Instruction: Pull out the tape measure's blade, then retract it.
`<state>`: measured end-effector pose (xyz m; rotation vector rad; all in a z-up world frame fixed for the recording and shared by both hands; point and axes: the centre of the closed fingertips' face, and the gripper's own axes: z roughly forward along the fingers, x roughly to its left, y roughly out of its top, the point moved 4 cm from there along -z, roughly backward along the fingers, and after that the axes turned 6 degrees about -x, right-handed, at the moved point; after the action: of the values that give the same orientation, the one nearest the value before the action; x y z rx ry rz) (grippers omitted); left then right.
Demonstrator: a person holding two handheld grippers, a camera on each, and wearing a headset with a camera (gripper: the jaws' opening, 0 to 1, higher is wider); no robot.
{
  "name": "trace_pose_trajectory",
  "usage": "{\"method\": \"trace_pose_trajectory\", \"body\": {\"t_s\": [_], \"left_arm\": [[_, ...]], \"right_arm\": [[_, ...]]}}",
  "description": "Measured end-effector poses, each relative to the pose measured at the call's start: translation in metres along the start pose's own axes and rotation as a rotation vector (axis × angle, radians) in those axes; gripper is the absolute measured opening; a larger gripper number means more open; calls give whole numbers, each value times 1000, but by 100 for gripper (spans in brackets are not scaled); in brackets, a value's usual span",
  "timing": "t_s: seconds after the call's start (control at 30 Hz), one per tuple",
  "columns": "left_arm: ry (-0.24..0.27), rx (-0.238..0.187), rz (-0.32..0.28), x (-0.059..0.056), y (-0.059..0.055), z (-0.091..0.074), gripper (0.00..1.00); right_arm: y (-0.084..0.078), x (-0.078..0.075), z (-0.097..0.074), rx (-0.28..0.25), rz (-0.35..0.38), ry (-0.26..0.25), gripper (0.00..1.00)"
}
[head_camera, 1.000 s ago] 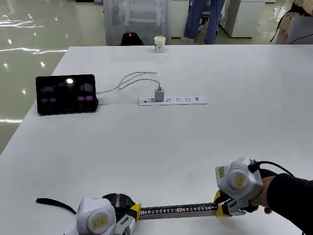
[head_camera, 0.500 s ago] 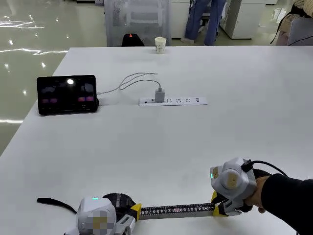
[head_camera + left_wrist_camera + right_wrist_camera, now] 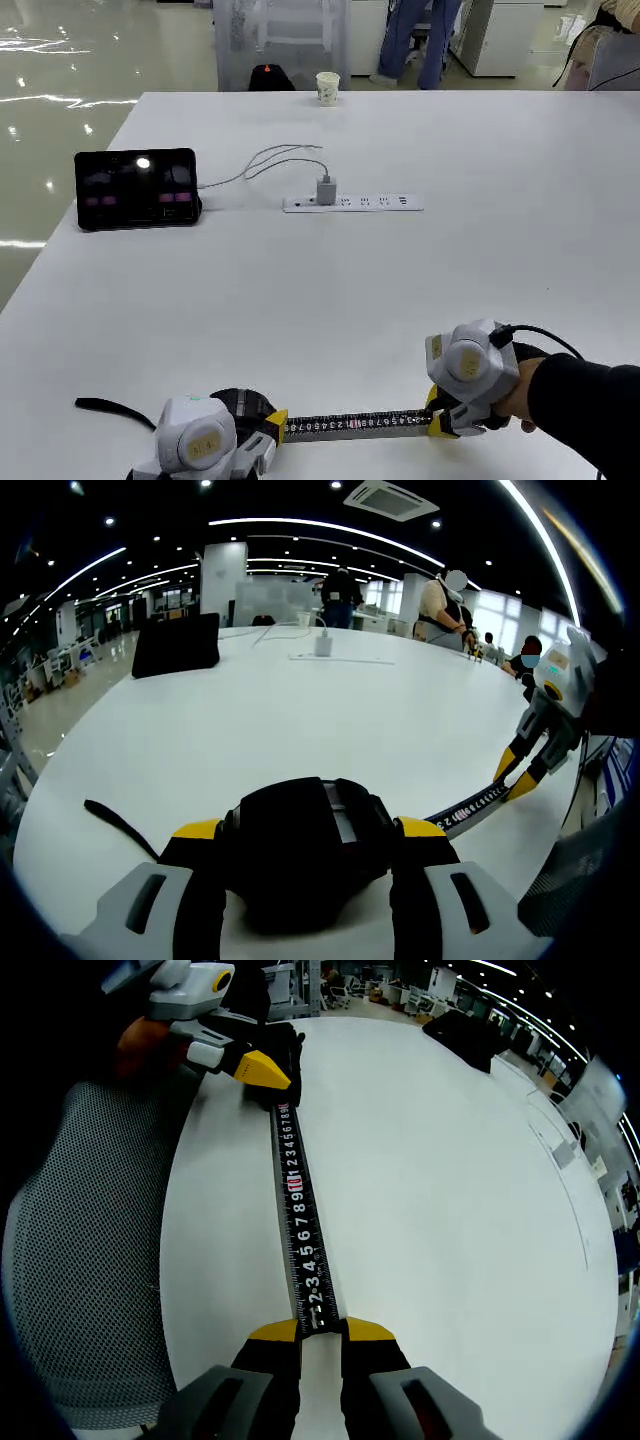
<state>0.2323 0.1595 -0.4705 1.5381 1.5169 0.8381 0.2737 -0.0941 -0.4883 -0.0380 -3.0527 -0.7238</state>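
**While the blade lies drawn out, the retract is left to do**

Closest in, the left gripper [image 3: 308, 832] has its jaws closed on the black case [image 3: 243, 408] of the tape measure, one yellow tip on each side. The case rests on the white table [image 3: 400, 300] near its front edge. A black strap [image 3: 105, 408] trails from the case along the table, away from the blade. The blade [image 3: 297, 1210] runs flat along the table from the case to the right gripper [image 3: 320, 1332], whose jaws are pinched together on the blade's free end.

As I judge it, the pull is done or nearly so: a fair stretch of blade lies bare between the two grippers, which stand well apart. Whether it is meant to go further I cannot tell. The retract is wholly left to do. It looks to call for the right gripper to bring the end back toward the case while the left holds the case firm.

By count: two grippers, one tape measure, one blade, one strap. Farther off, one dark tablet [image 3: 137, 190] stands toward the left side of the table. One power strip [image 3: 352, 204] lies mid-table with one charger [image 3: 326, 190] plugged into it, and one white cable [image 3: 270, 162] loops from charger to tablet. At the far edge stands one paper cup [image 3: 327, 88]
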Motion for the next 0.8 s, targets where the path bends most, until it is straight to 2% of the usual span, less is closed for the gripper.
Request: {"method": "trace_pose_trajectory", "body": {"t_s": [0.8], "left_arm": [[-1,1,-1,-1,1,1,62]], "right_arm": [[8,0,3,2,11,4,11]]}}
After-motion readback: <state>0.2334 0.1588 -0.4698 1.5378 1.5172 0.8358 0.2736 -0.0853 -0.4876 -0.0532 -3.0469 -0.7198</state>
